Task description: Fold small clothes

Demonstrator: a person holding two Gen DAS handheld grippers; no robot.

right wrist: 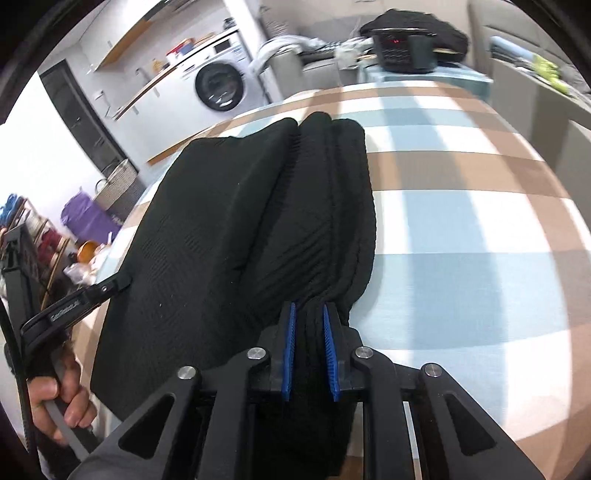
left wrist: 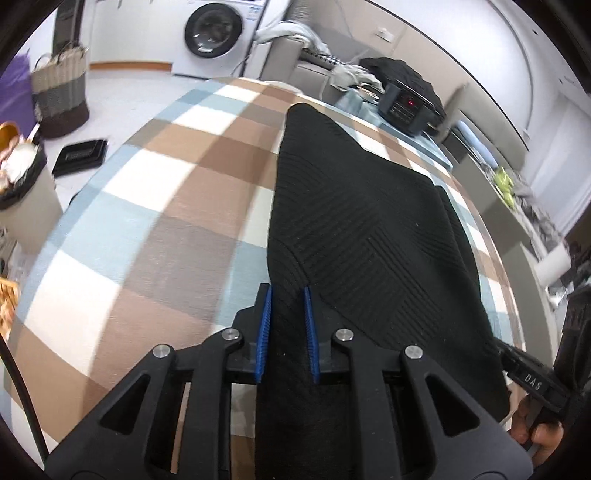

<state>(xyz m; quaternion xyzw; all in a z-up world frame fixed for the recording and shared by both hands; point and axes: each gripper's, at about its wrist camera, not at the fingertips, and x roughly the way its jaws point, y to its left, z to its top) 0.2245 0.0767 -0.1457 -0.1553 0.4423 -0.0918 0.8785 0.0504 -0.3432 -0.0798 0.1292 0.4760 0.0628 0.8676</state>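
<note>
A black ribbed knit garment (left wrist: pixel 354 206) lies stretched out along a table covered with a blue, brown and white checked cloth (left wrist: pixel 166 192). My left gripper (left wrist: pixel 288 291) is shut on the garment's near edge, black knit pinched between its blue pads. In the right wrist view the same garment (right wrist: pixel 229 221) shows folded lengthwise, with thick rolls along its right side. My right gripper (right wrist: pixel 308 308) is shut on the bunched near end of those rolls. Each view catches the other gripper at its edge, held by a hand (right wrist: pixel 55 398).
A black appliance with a red display (left wrist: pixel 406 103) stands at the table's far end, with clothes heaped behind it. A washing machine (left wrist: pixel 212 31) and a striped laundry basket (left wrist: pixel 61 92) stand on the floor to the left. A bin (left wrist: pixel 22 177) sits by the table's left side.
</note>
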